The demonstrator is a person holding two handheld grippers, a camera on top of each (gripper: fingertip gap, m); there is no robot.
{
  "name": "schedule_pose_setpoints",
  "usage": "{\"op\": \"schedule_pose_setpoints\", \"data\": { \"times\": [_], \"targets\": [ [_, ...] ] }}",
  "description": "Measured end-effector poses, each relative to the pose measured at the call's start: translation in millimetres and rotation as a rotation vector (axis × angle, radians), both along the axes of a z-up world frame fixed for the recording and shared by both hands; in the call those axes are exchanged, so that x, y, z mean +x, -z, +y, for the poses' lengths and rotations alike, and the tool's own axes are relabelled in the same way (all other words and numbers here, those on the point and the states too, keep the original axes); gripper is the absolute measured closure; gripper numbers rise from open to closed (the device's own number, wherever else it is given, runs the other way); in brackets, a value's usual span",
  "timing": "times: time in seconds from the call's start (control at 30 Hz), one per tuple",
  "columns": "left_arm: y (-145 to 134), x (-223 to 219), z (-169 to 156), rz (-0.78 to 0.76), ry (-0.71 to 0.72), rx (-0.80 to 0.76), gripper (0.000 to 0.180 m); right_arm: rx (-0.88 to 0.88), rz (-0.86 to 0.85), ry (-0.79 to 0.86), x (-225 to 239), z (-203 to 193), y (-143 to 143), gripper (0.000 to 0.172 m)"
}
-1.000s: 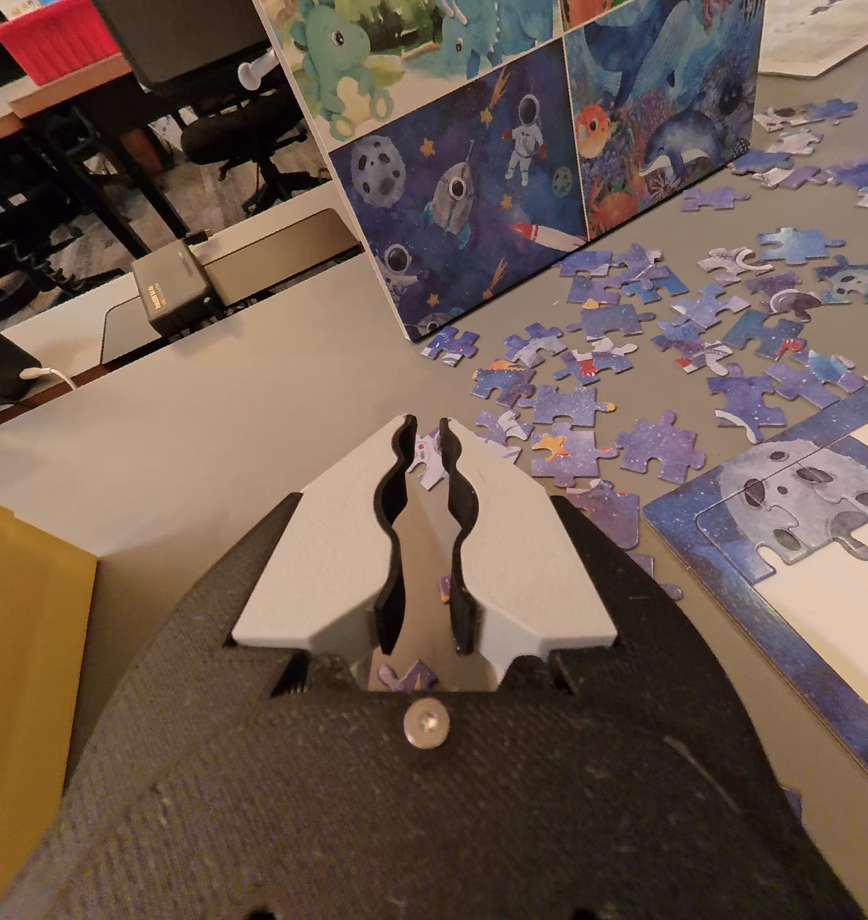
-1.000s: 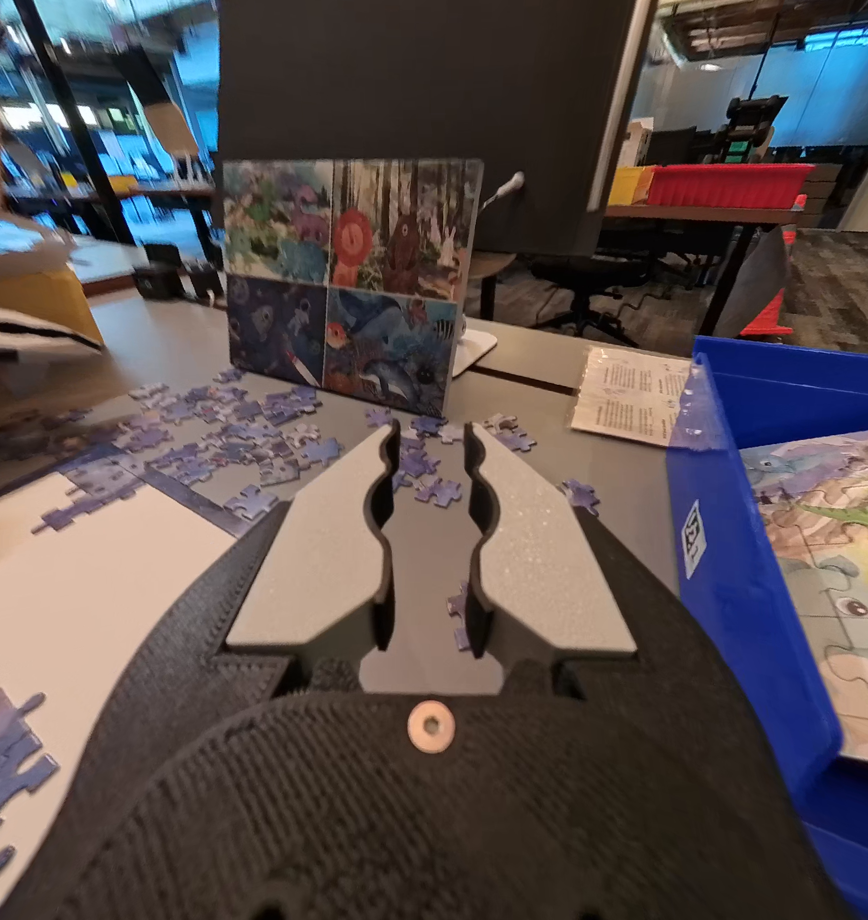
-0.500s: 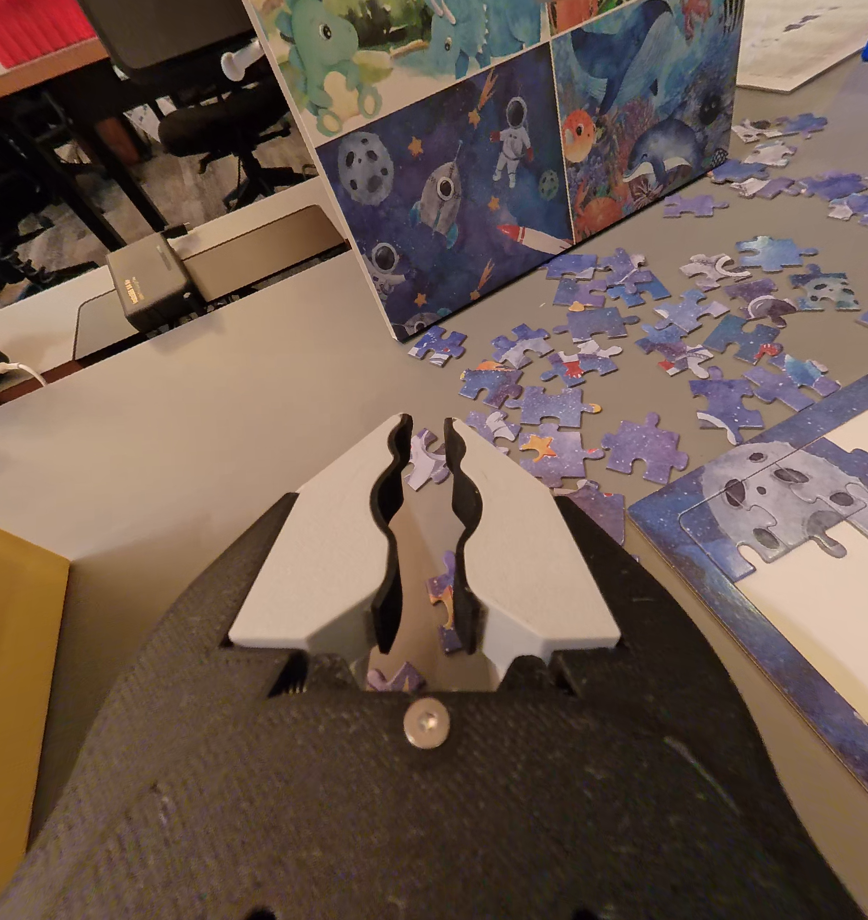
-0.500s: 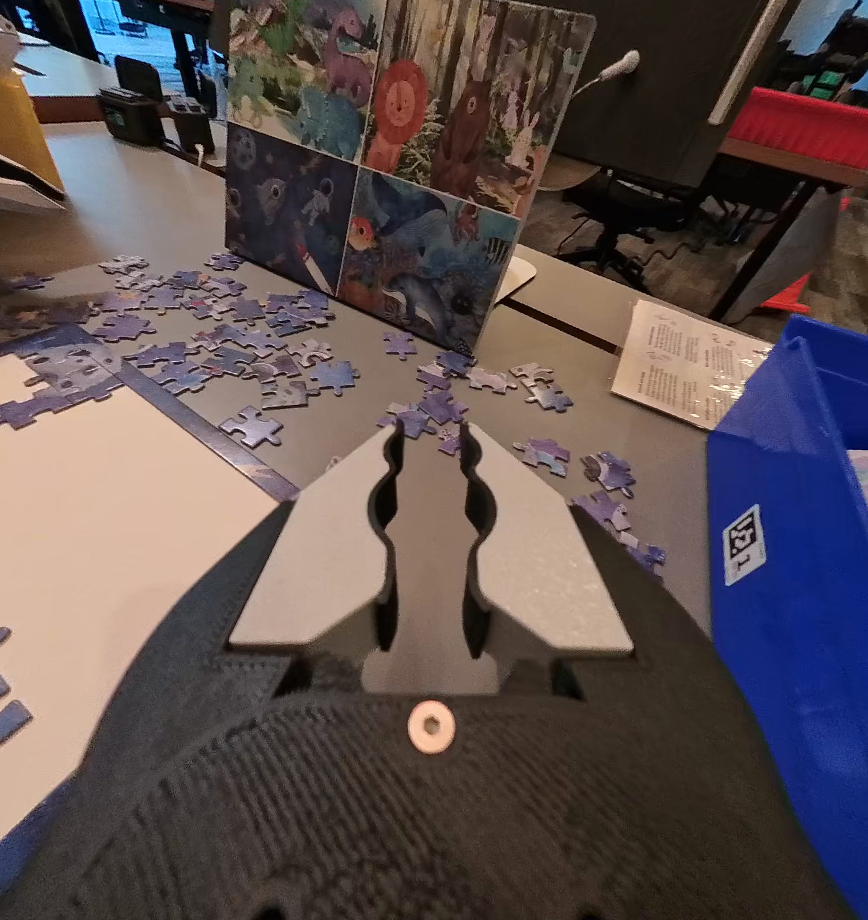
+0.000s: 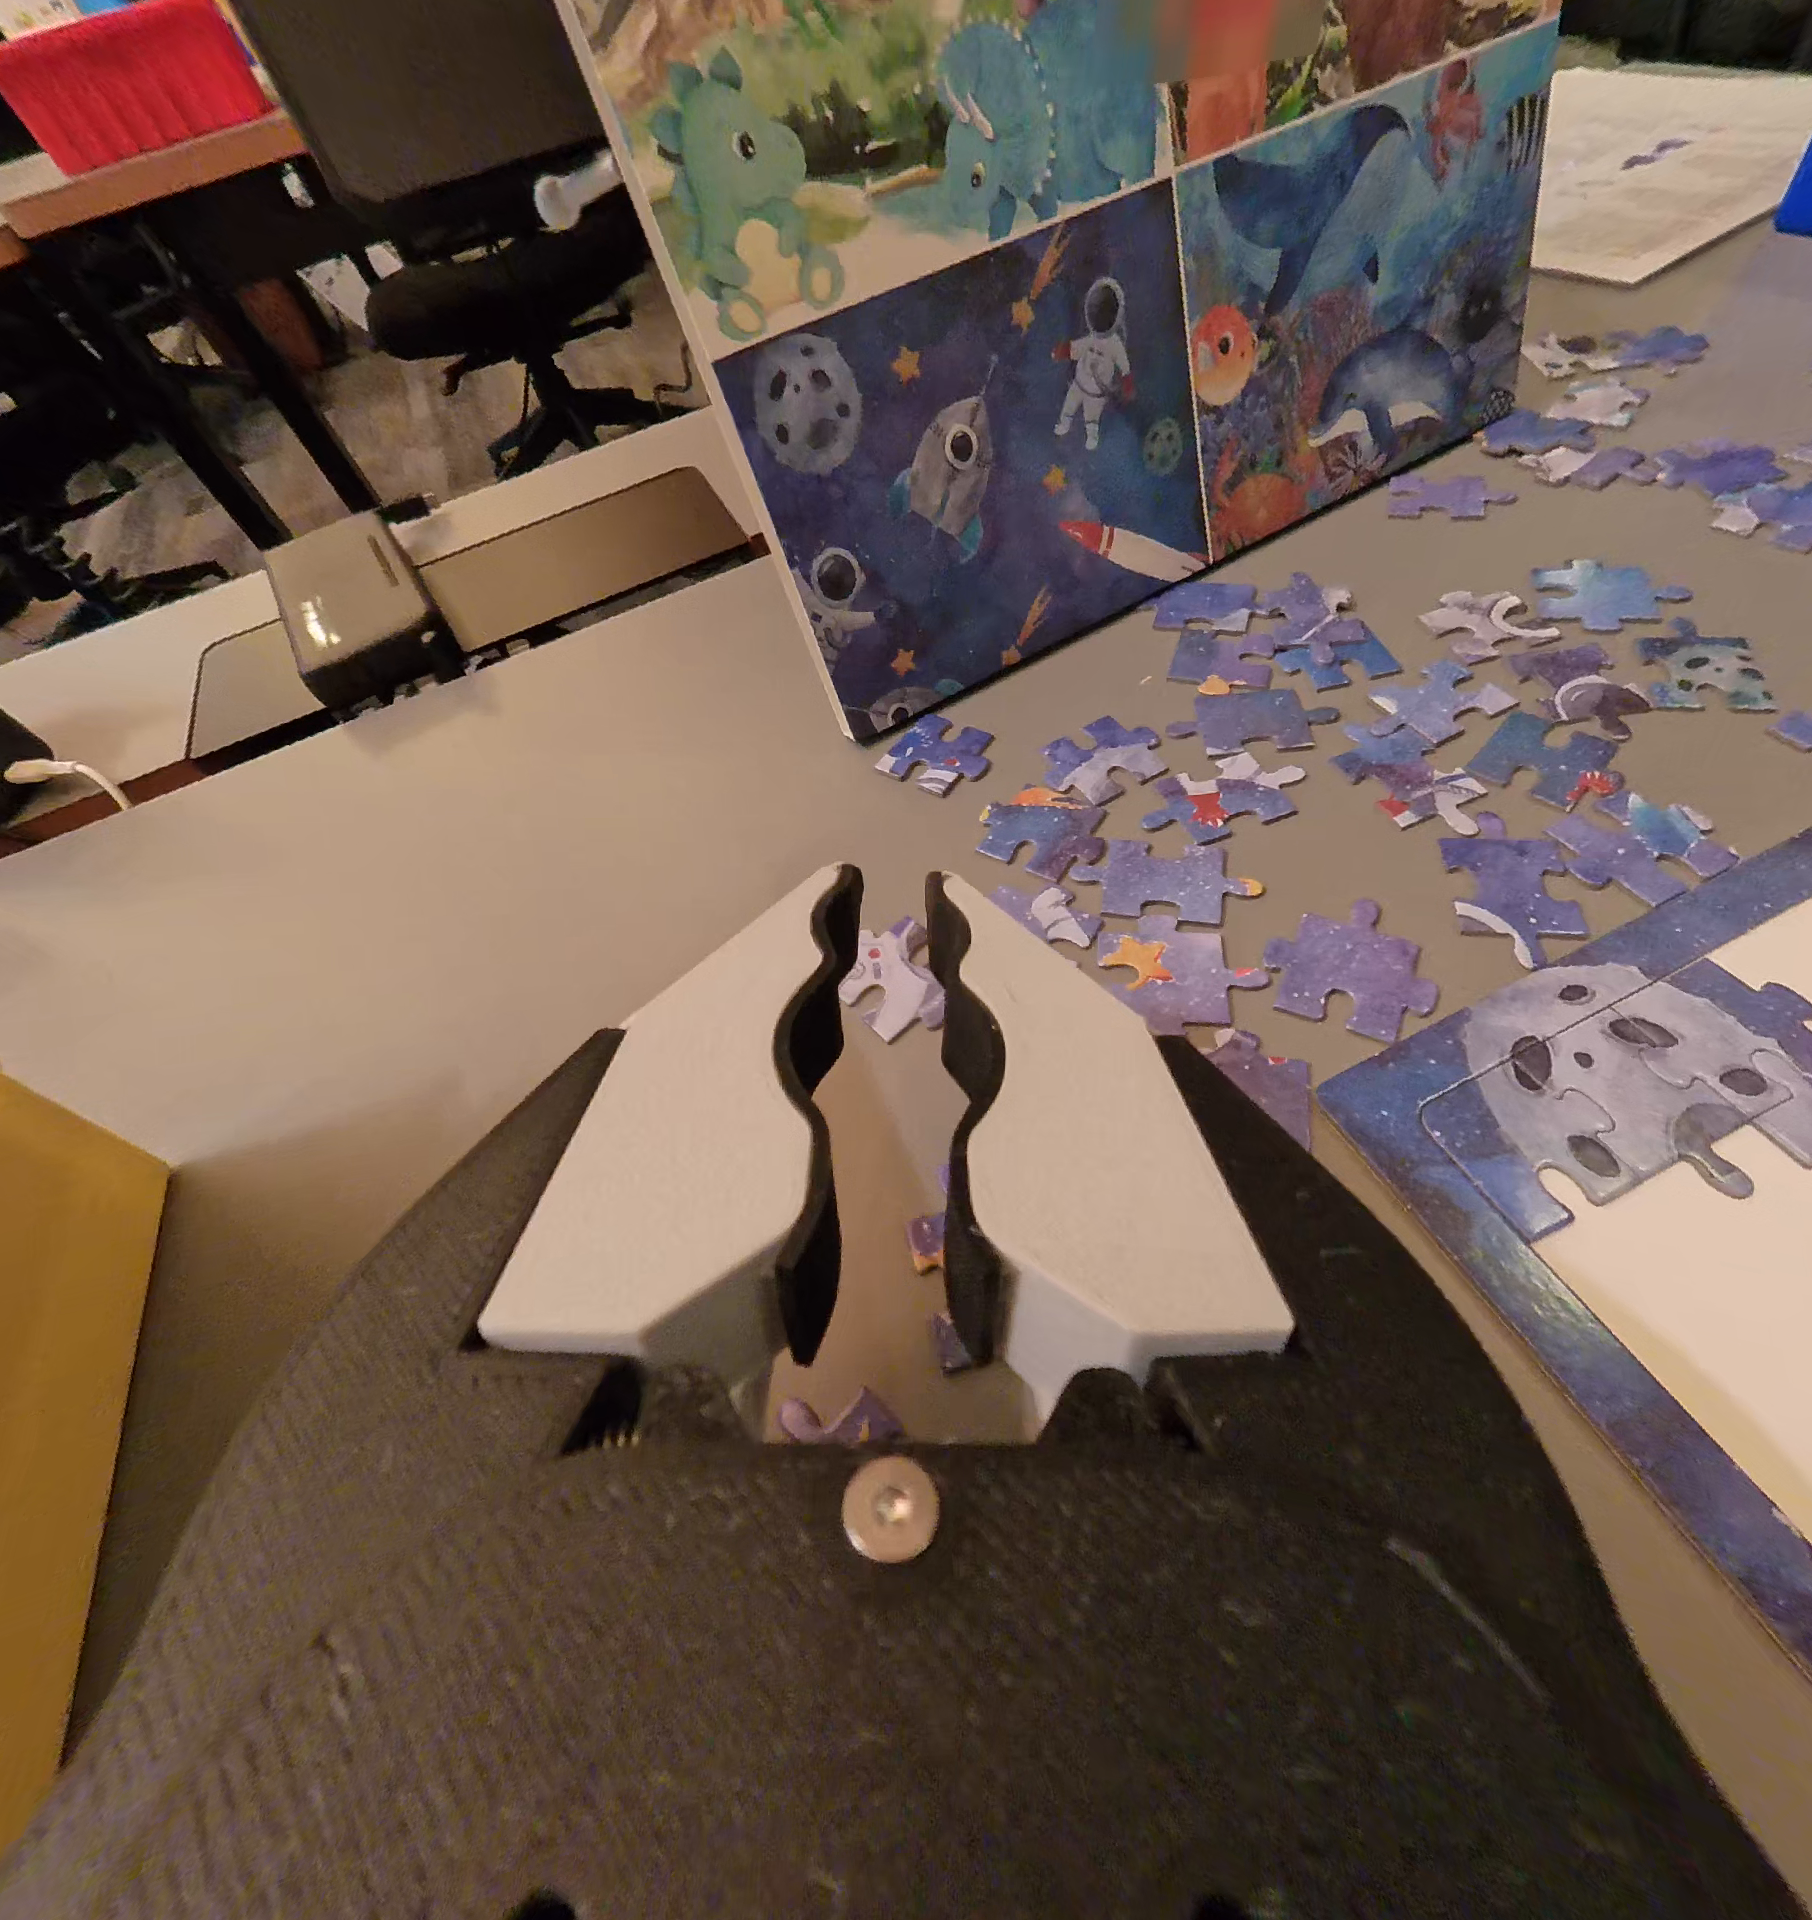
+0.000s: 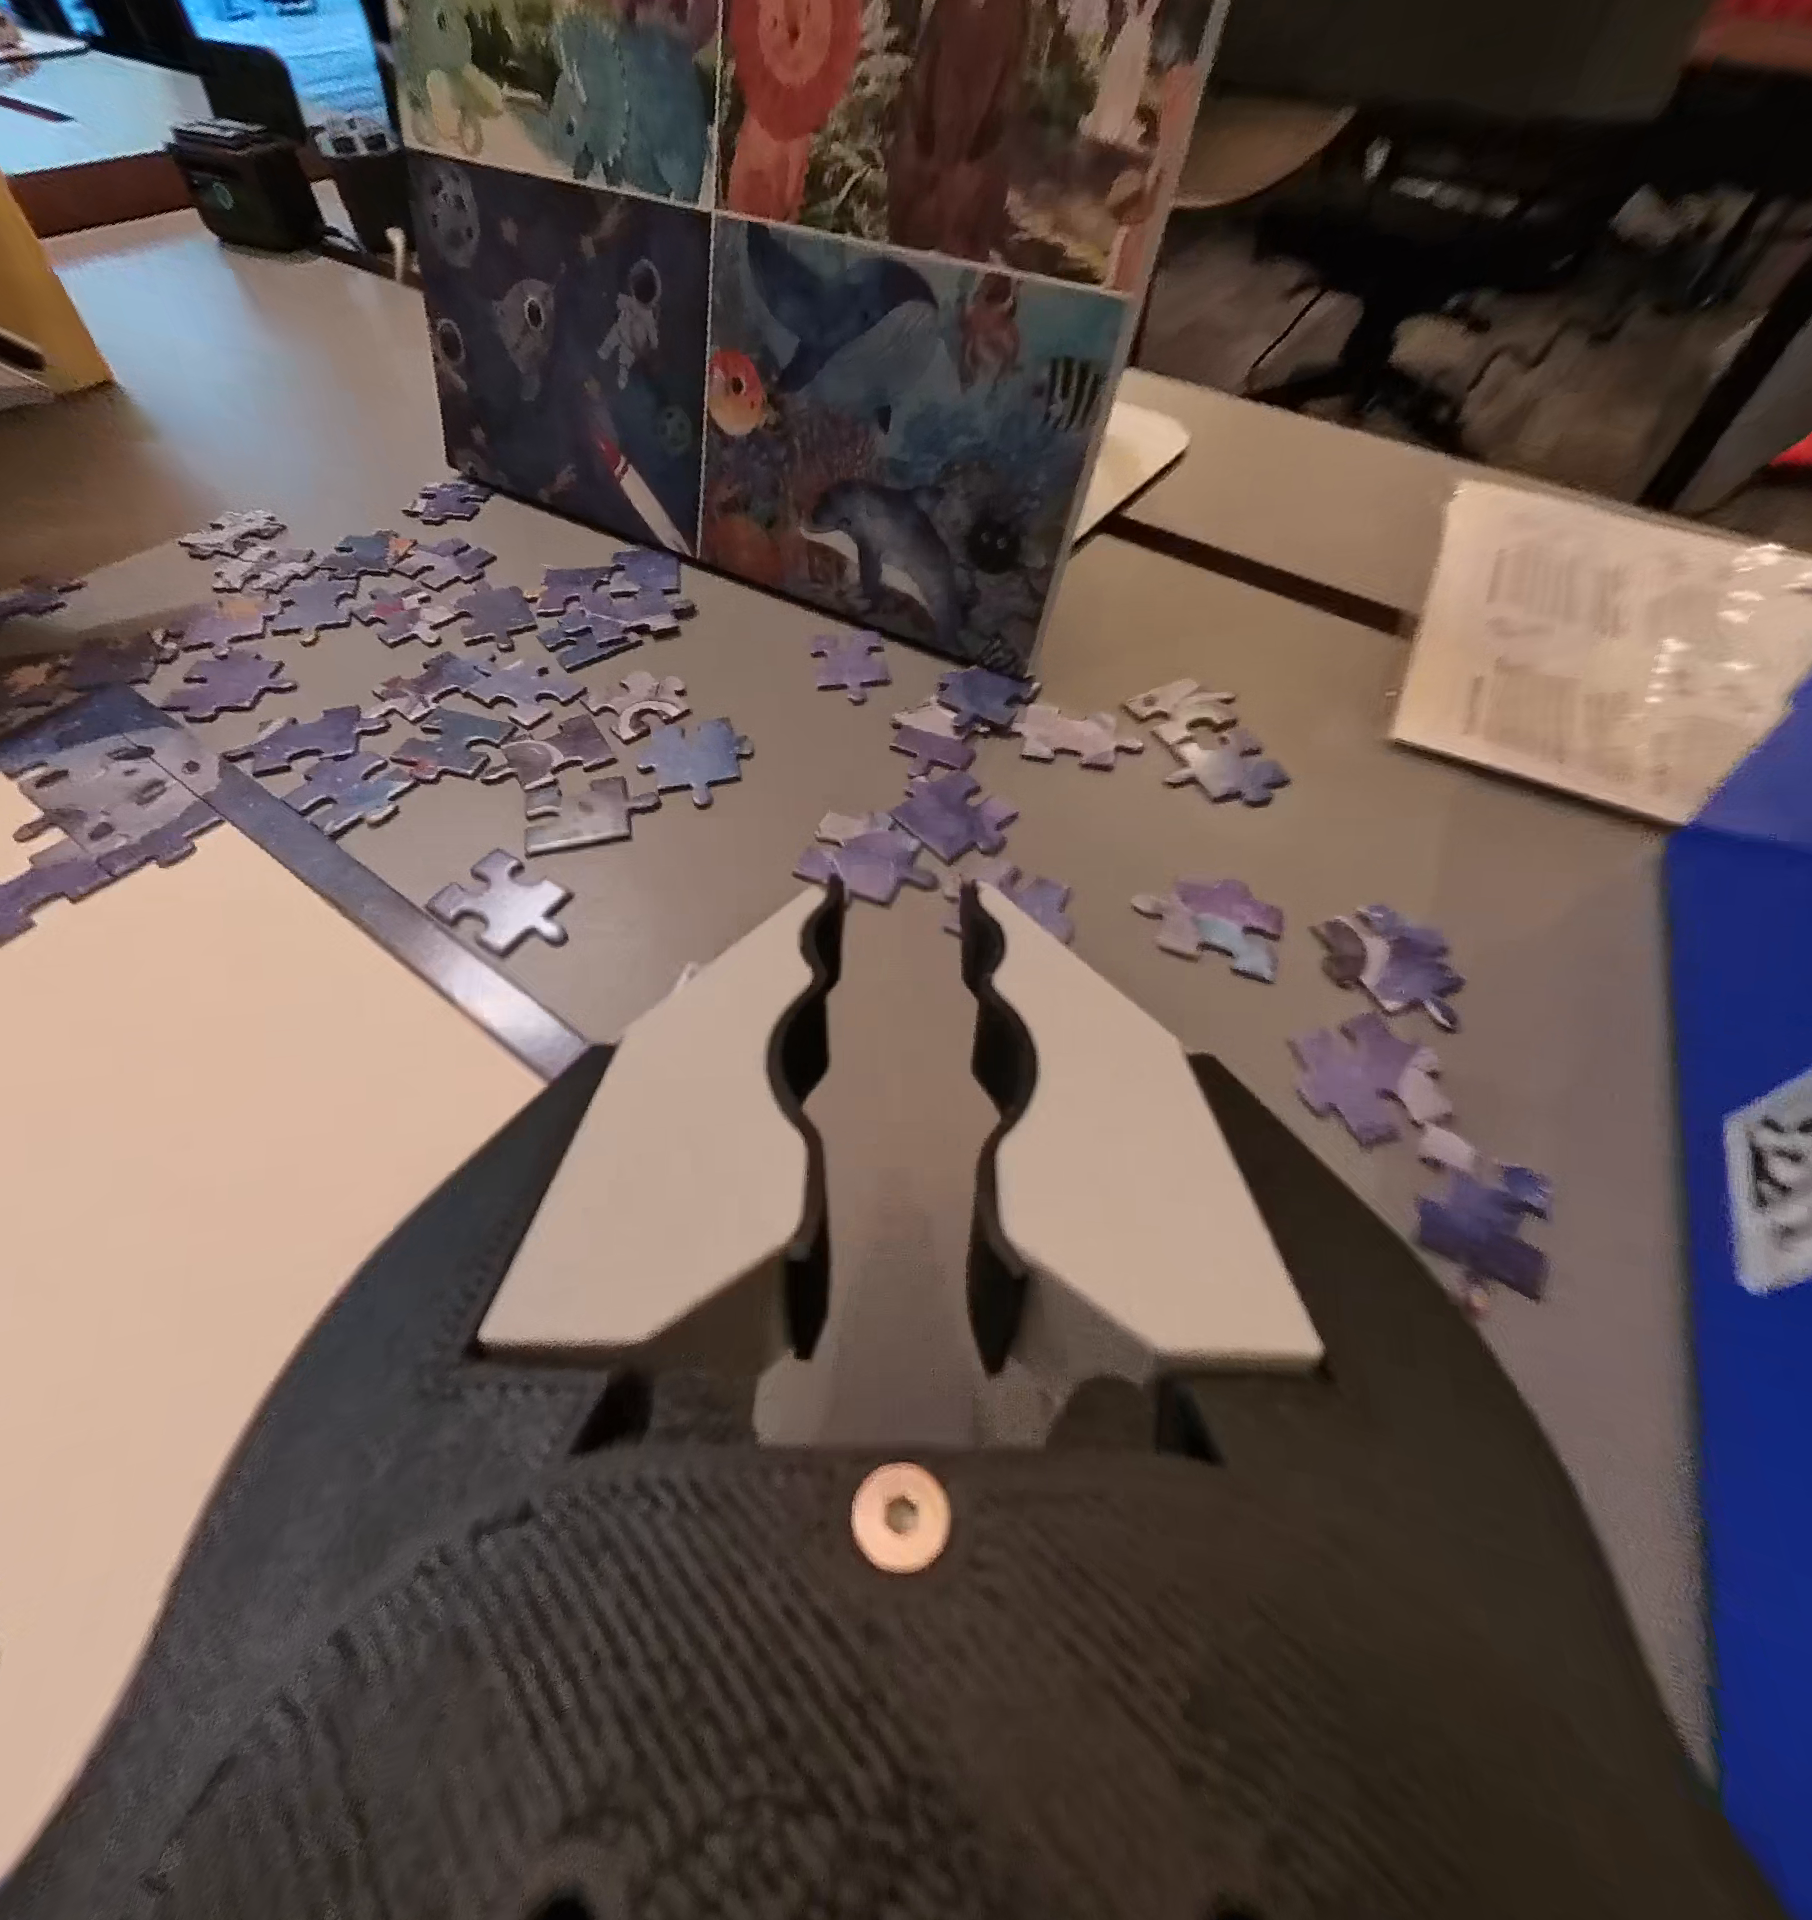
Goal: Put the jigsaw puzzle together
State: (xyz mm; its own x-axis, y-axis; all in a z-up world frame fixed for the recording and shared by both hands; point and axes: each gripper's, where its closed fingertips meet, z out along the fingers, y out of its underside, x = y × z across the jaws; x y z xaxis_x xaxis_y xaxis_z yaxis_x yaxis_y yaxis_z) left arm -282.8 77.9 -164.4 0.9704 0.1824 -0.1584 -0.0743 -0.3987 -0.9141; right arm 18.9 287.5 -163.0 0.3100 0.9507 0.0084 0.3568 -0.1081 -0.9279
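Note:
My left gripper [image 5: 894, 883] is open, its jaws a narrow gap apart, low over the grey table [image 5: 466, 883]. A white and purple puzzle piece [image 5: 891, 982] lies flat on the table between its fingertips; the pads do not press on it. Several loose blue and purple pieces [image 5: 1328, 977] lie to its right. The puzzle board [image 5: 1504, 1226] with joined moon pieces [image 5: 1650, 1070] lies at the right. My right gripper [image 6: 902, 894] is open and empty above bare table, just short of purple pieces [image 6: 866, 857]. The board also shows in the right wrist view [image 6: 154, 1039], at the left.
A picture box [image 5: 1089, 416] stands upright behind the pieces, also in the right wrist view [image 6: 777, 364]. A blue bin [image 6: 1775, 1143] is close on the right, a printed sheet [image 6: 1629, 644] behind it. A yellow object [image 5: 29, 1351] lies at the left, a black device [image 5: 351, 613] beyond. To reach the yellow object [image 5: 29, 1351] in a straight line is about 20 centimeters for my left fingers, about 55 centimeters for my right.
The right gripper has tilted down and moved forward toward the loose pieces, its jaws a little narrower. The left gripper's jaws opened slightly; it has barely moved.

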Motion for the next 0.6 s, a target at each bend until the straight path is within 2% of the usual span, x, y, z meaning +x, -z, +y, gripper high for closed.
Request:
{"op": "schedule_pose_setpoints", "data": {
  "times": [0.13,0.27,0.37,0.5,0.6],
  "targets": [
    [1,0,0,0.006,0.001,-0.005,0.17,-0.008,-0.068,-0.056,-50,20,5,0.138],
    [5,-3,-1,0.019,-0.006,-0.027,0.17,-0.078,-0.222,-0.087,-95,50,37,0.12],
    [7,-5,-2,0.018,-0.014,-0.033,0.17,-0.171,-0.244,-0.1,-116,63,50,0.111],
    [9,-5,-1,0.011,-0.012,-0.04,0.17,-0.167,-0.33,-0.067,-124,78,63,0.115],
    [9,-2,0,0.023,-0.005,-0.044,0.17,-0.13,-0.363,-0.088,-120,73,64,0.129]
  ]
}}
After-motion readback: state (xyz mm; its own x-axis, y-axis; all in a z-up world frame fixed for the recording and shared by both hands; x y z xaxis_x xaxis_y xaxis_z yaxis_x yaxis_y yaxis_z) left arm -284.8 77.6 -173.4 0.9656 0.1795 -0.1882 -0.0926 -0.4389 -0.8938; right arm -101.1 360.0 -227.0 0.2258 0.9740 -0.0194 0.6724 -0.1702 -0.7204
